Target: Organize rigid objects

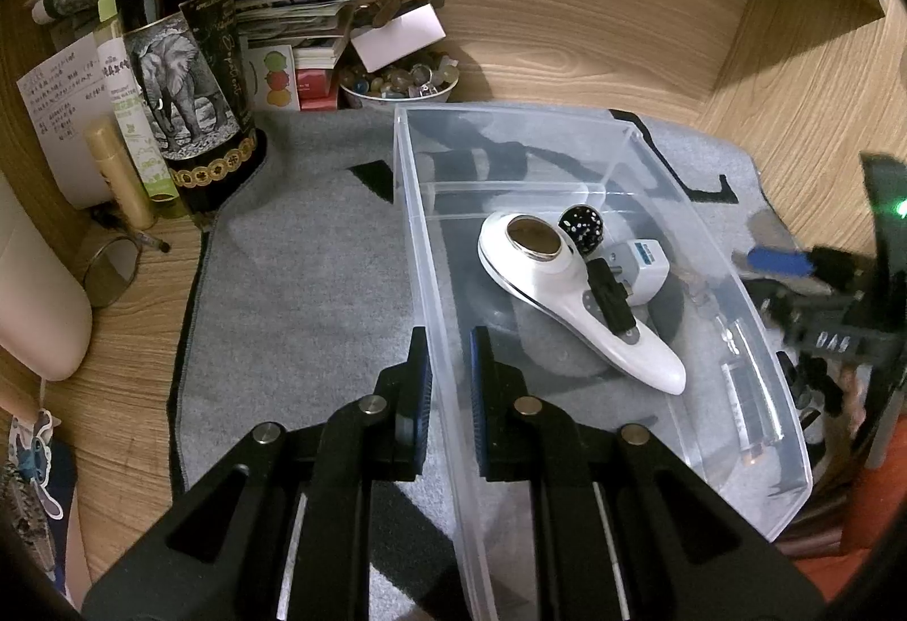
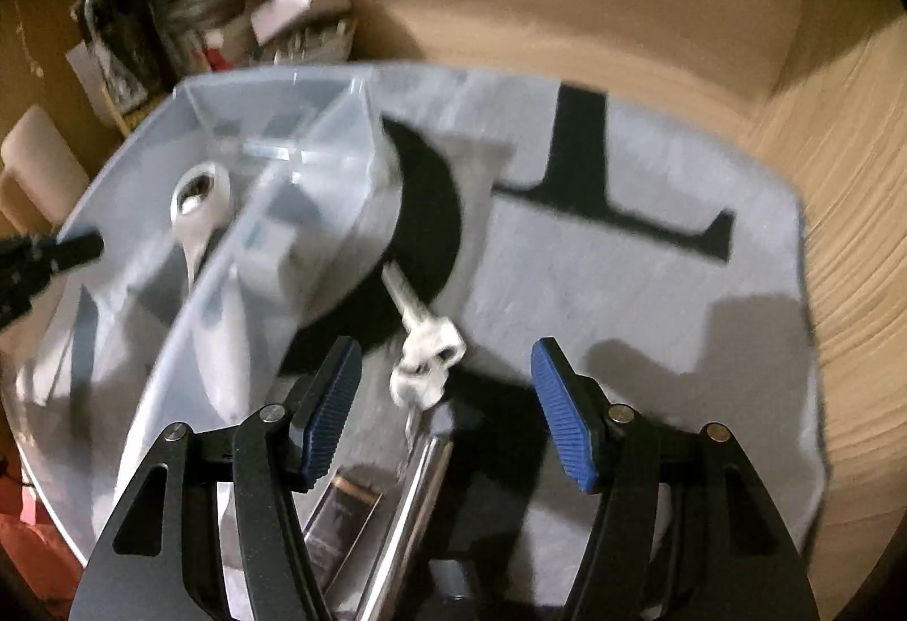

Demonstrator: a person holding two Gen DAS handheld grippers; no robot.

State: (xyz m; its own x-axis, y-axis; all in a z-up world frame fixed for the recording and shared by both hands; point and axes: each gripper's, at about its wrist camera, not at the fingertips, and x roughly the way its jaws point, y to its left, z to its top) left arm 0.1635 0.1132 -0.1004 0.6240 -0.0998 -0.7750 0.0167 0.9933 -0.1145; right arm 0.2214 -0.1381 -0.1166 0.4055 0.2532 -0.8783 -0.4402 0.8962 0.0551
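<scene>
We are working on a wooden desk (image 1: 567, 25) covered by a grey mat (image 1: 306, 281). A wine bottle (image 1: 181, 54) at far left is showing an elephant label. In the clear bin (image 1: 567, 133), the white handheld device (image 1: 567, 292) is lying with its handle pointing near-right. Our left gripper (image 1: 450, 383) is narrowly straddling the bin's left wall, whether pinching it we cannot tell. Our right gripper (image 2: 448, 411) is gaping wide, empty, above a key (image 2: 422, 337) on the mat.

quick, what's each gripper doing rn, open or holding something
left gripper: shut on the clear bin wall.
right gripper: open, empty, hovering over the key on the grey mat.
</scene>
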